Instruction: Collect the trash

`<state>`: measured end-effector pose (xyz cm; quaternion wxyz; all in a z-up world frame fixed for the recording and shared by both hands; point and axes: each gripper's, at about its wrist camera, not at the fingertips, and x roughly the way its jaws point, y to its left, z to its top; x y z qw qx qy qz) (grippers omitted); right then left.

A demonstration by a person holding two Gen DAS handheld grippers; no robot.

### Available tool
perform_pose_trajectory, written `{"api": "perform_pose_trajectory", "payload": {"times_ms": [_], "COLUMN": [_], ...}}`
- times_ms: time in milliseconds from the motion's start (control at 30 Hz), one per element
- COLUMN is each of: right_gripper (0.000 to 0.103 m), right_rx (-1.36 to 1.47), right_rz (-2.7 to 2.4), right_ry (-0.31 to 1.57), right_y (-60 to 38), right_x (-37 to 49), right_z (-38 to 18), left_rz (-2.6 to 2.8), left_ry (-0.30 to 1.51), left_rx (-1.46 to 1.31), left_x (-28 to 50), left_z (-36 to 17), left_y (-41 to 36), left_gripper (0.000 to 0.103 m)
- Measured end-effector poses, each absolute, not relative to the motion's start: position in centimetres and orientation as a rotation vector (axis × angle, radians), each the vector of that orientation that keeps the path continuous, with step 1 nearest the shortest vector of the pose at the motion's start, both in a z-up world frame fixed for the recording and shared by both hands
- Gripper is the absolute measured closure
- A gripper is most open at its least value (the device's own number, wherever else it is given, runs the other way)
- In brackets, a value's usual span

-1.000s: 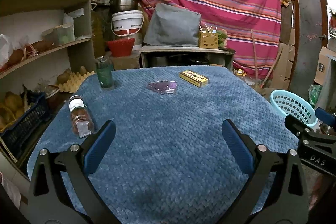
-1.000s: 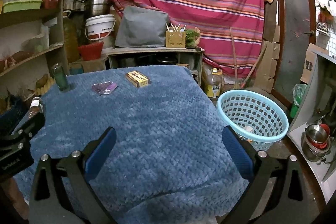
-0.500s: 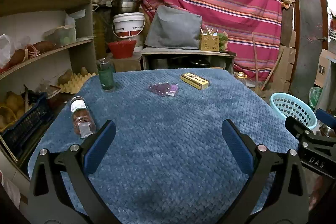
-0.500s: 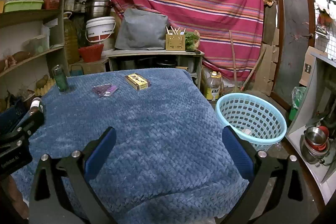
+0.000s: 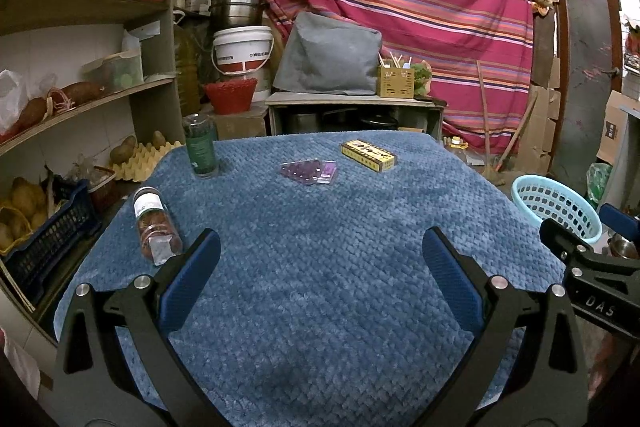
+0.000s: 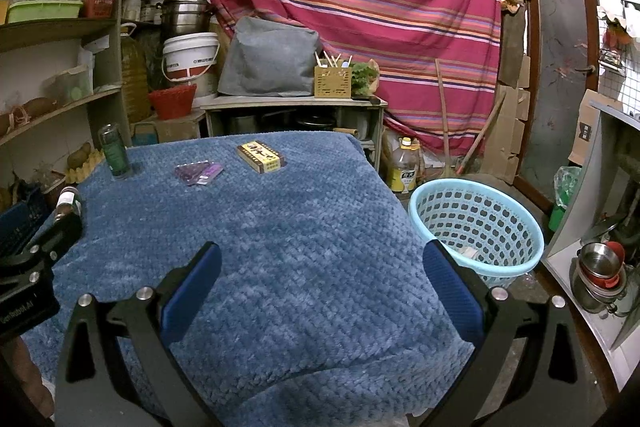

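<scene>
Jaws on both grippers gape wide, empty. Fallen jar [image 5: 155,229] lies at 10 o'clock of left gripper [image 5: 320,267], long axis running 11-to-5; right gripper [image 6: 320,269] sits farther off.

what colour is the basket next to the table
Light blue, with rows of holes in its wall; the basket shows best in the right wrist view.

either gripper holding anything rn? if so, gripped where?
Nothing held. Left gripper and right gripper are both open, with only the blue blanket showing between the fingers. The jar, green bottle, purple packet and yellow box lie untouched.
</scene>
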<state>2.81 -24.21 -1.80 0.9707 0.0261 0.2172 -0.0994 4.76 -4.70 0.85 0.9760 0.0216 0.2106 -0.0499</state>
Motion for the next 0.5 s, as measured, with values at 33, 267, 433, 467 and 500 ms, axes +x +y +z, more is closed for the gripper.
{"api": "perform_pose_trajectory", "payload": {"times_ms": [33, 267, 433, 467, 500], "right_gripper": [0.005, 0.005, 0.005, 0.005, 0.005], "right_rx": [0.052, 0.054, 0.054, 0.054, 0.054], "right_rz": [-0.201, -0.203, -0.203, -0.203, -0.204], "right_ry": [0.439, 0.438, 0.437, 0.437, 0.437], "right_y": [-24.21, -24.31, -24.3, -24.31, -24.3], "right_x": [2.8, 2.77, 2.79, 2.79, 2.79], "right_z": [-1.81, -1.79, -1.79, -1.78, -1.79], "left_rz": [-0.1, -0.101, -0.1, -0.101, -0.101], "left_ry": [0.423, 0.425, 0.422, 0.422, 0.423], "left_rx": [0.044, 0.043, 0.047, 0.05, 0.047], "left_x": [4.75, 4.72, 4.72, 4.74, 4.72], "left_z": [0.86, 0.86, 0.87, 0.87, 0.89], "left_y": [-4.69, -4.76, -4.78, -4.8, -4.8], "left_gripper": [0.005, 0.005, 0.005, 0.005, 0.005]}}
